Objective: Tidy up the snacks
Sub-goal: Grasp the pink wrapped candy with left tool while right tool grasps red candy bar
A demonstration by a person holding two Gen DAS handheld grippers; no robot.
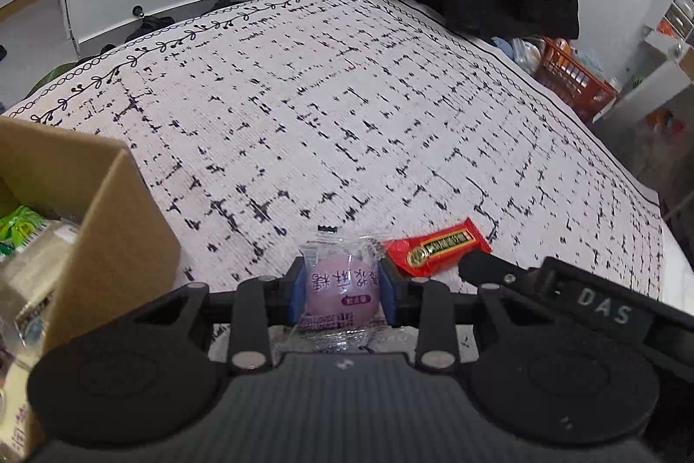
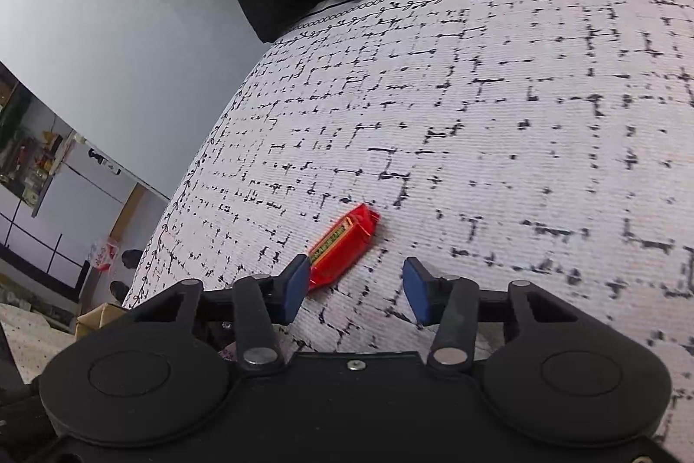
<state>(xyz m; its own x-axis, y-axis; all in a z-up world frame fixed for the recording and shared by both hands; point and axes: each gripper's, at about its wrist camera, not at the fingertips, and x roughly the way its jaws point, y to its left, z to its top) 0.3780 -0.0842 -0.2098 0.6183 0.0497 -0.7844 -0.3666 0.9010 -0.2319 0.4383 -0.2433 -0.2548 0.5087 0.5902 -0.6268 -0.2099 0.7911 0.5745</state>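
On a patterned tablecloth (image 1: 347,94), the left gripper (image 1: 342,289) clamps a purple wrapped sweet (image 1: 342,283) beside the cardboard box (image 1: 108,211). The right gripper (image 2: 353,289), jaws apart, nears a red candy bar (image 2: 342,244); it should centre both pads around the bar before squeezing.

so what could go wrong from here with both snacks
The left tongs pinch the purple candy by its round middle, so it may squirt out before reaching the cardboard box. The right tongs stand open with the red bar off toward one pad; closing could nudge it aside.
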